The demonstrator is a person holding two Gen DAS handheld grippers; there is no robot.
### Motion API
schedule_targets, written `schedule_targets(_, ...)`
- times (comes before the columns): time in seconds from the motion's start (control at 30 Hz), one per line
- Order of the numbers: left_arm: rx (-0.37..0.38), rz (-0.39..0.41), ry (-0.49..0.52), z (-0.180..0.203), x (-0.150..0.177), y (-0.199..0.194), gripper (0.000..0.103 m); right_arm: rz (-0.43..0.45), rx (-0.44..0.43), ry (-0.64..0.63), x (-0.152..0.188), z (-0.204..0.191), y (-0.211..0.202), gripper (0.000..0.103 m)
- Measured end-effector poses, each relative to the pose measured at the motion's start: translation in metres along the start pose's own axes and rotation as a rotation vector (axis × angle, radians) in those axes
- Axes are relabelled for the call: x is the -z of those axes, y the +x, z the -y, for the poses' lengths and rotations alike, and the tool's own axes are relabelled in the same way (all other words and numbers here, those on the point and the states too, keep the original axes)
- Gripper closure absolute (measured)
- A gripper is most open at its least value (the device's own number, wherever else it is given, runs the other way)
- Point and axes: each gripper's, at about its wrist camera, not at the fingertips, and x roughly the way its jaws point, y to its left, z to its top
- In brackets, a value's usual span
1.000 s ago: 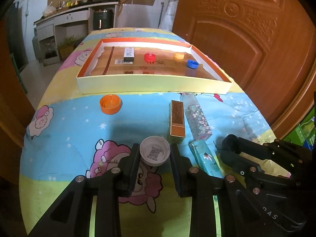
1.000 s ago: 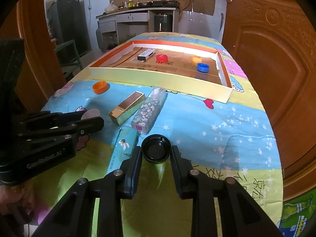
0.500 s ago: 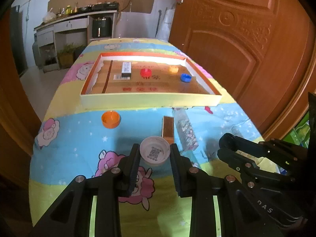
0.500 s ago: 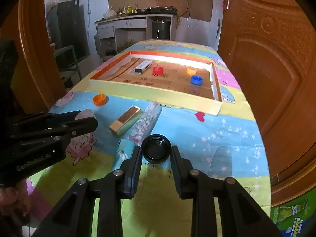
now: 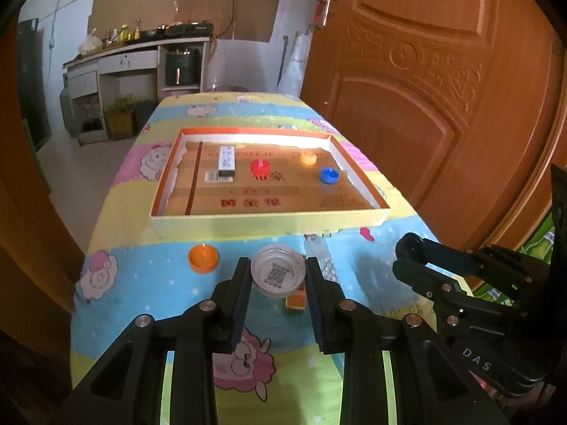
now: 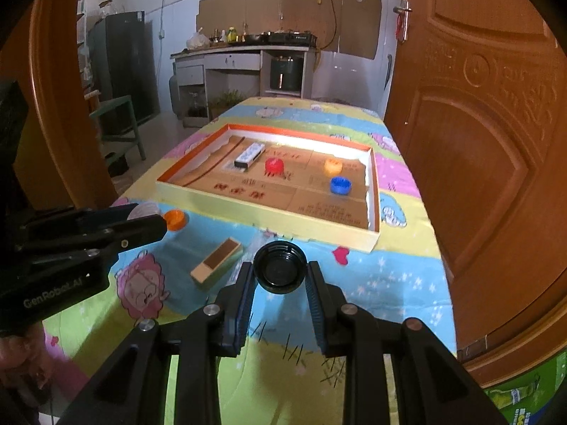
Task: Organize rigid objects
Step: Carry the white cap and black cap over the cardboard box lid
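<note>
My left gripper is shut on a white cap with a QR code inside, held above the table. My right gripper is shut on a black cap, also lifted off the cloth. Ahead lies a shallow cardboard tray holding a small white box, a red cap, a yellow cap and a blue cap. On the cloth in front of the tray lie an orange cap, a gold box and a glittery tube.
The table wears a cartoon-sheep cloth. A wooden door stands close on the right. The right gripper's body shows at the right of the left wrist view; the left gripper's body at the left of the right wrist view.
Both grippers have risen with their caps, and the table and tray now look farther below. Grips are unchanged.
</note>
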Motion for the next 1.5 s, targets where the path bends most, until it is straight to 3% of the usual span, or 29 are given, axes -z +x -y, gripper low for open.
schedule_targets(0.6,-0.039,0.038,0.020,-0.010,-0.048,0.005,0.072,0.062,0.002,-0.008,-0.041,0.010,0.006,0.073)
schedule_targets(1.5,-0.107,0.017,0.023,-0.038,-0.101,0.061,0.072,0.040,-0.005,-0.018,-0.089,0.026,0.062,0.073)
